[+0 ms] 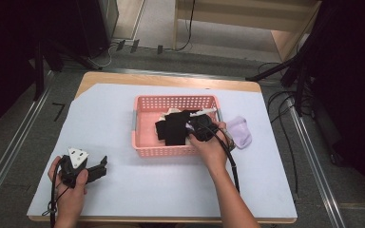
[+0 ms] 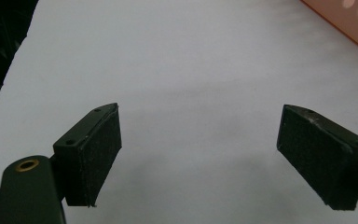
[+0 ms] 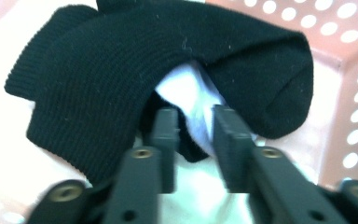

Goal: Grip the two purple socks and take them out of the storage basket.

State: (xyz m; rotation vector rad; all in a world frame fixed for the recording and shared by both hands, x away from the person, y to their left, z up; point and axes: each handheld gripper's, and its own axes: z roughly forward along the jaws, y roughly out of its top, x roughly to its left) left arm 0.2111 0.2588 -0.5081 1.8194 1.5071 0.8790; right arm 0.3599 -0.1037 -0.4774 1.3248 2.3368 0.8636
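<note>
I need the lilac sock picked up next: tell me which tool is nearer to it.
Right. The right tool is in the pink basket, just beside the lilac sock; the left tool rests far off at the table's near left.

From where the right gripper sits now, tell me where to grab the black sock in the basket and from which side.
Take the black sock at its ribbed cuff, which lies thick and folded at the left of the right gripper view, coming down from above. The right gripper now has white fabric between its jaws, so shifting left looks cleaner. The pink basket wall blocks a side approach.
</note>
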